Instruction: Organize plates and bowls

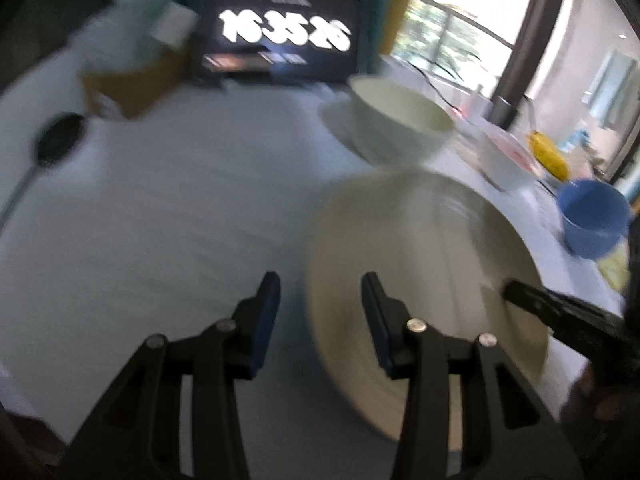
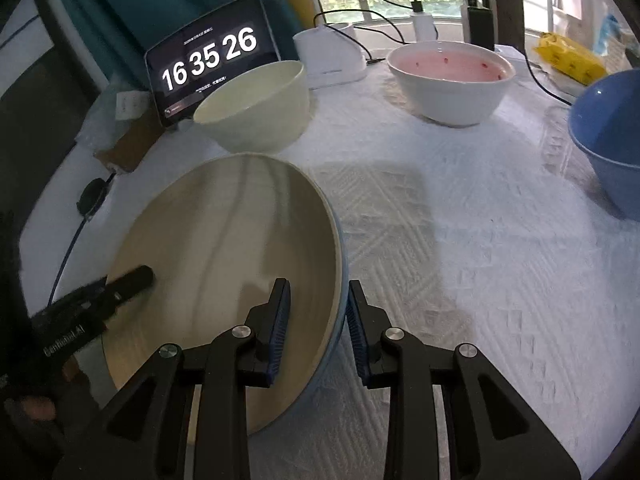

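Observation:
A large beige plate [image 2: 224,280] with a blue outer rim is tilted above the white tablecloth. My right gripper [image 2: 318,316] is shut on its right rim, one finger inside and one outside. In the left wrist view the plate [image 1: 432,256] is blurred, and my left gripper [image 1: 320,300] is open with its right finger in front of the plate's left edge. A cream bowl [image 2: 256,108] stands behind the plate. A white bowl with a pink inside [image 2: 452,80] and a blue bowl [image 2: 612,136] stand to the right.
A tablet clock [image 2: 208,64] stands at the back of the table [image 2: 460,240]. A white charger box [image 2: 332,56] with cables, a yellow packet [image 2: 568,58], a brown box [image 2: 128,140] and a black round object [image 2: 92,196] lie around the edges.

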